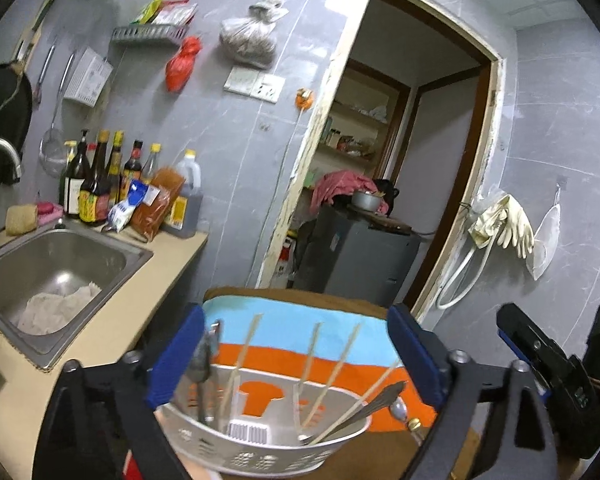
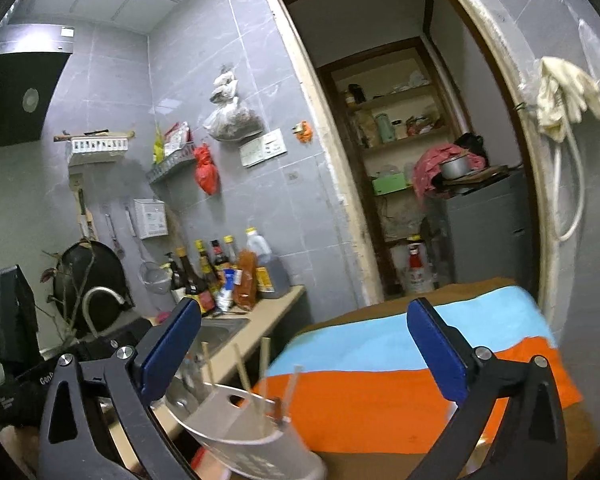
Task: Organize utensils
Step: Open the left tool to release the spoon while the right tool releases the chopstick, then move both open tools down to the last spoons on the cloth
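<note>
Item: utensil holder (image 1: 260, 436), white, perforated, standing on the striped cloth (image 1: 300, 332) between the fingers of the left gripper (image 1: 296, 356), which are spread and grasp nothing. Contents: chopsticks (image 1: 240, 356), spoons (image 1: 202, 364).
Right gripper (image 2: 303, 356): fingers spread, nothing grasped.
Risk: leaning chopsticks likely spill if the holder tips.
Obscured: holder's base; 1 loose utensil (image 1: 403, 412) beside it, blurred.

White letters are showing on a black box (image 2: 28, 384) at the left of the right view. They are starting with "Gen". All other labels are looking too blurry to read.
</note>
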`<action>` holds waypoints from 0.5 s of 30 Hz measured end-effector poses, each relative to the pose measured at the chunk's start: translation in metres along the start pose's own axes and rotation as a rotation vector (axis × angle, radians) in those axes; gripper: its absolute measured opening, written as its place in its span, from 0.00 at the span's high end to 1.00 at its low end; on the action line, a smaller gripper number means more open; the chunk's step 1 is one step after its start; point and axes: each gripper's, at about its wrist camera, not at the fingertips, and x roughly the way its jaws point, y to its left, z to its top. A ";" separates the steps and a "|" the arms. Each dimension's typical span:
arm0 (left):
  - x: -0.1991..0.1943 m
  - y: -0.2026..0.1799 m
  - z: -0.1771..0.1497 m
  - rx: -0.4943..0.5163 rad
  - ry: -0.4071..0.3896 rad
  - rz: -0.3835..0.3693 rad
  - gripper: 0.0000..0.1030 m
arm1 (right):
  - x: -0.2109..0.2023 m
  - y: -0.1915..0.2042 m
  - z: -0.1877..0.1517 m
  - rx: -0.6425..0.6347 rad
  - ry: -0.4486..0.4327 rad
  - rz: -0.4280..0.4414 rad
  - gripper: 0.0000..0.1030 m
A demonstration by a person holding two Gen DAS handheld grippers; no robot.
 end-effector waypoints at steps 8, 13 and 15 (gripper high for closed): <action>0.008 -0.061 -0.015 0.083 -0.007 -0.007 0.01 | -0.043 -0.050 0.027 -0.047 0.005 -0.117 0.01; 0.015 -0.100 -0.032 0.120 0.020 -0.031 0.01 | -0.058 -0.094 0.033 -0.045 0.021 -0.172 0.02; 0.019 -0.112 -0.038 0.128 0.031 -0.040 0.01 | -0.057 -0.106 0.034 -0.045 0.029 -0.184 0.01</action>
